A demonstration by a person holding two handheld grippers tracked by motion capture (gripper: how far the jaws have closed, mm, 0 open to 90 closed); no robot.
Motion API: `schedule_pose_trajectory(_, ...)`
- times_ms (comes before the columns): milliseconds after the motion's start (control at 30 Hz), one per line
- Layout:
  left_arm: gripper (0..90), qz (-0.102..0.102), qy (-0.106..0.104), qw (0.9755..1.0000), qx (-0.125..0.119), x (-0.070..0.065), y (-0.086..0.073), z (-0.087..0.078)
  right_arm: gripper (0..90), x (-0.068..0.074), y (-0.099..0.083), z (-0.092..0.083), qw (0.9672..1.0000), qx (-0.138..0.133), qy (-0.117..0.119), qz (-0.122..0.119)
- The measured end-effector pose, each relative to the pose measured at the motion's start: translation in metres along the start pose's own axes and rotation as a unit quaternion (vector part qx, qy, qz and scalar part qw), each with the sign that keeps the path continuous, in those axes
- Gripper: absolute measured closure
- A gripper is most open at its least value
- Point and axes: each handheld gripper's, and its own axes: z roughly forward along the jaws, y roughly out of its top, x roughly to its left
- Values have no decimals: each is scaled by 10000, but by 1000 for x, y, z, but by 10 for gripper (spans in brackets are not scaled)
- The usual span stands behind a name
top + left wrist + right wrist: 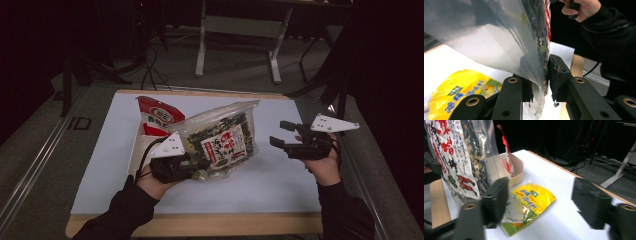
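A clear bag of dark green snack with a red and white label (222,134) hangs above the white mat, tilted up to the right. My left gripper (199,166) is shut on its lower edge. In the left gripper view the two pads (556,72) pinch the bag's thin plastic (499,37) between them. My right gripper (282,134) stands open just to the right of the bag, apart from it. In the right gripper view its jaws (539,201) are wide, with nothing between them, and the bag (456,152) hangs at the left.
A red snack packet (159,116) stands in a cream tray (135,150) behind the left hand. A yellow packet (534,197) lies flat on the white mat (280,175) under the held bag. Wooden table edges frame the mat; desk legs (201,45) stand beyond.
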Motion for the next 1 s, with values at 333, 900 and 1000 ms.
schedule_pose_trajectory(333, 752, -29, 392, 9989, 248, 16, -5, -38, 138, 2, -18, 4, 9996, 64, 241, 159)
schedule_pose_trajectory(900, 751, -235, 1198, 9885, 891, 54, -28, -107, 143, 4, -30, 20, 9983, 265, 507, 129)
schedule_pose_trajectory(1000, 751, -243, 1324, 9847, 1107, 61, -32, -113, 143, 3, -30, 21, 9981, 287, 526, 129)
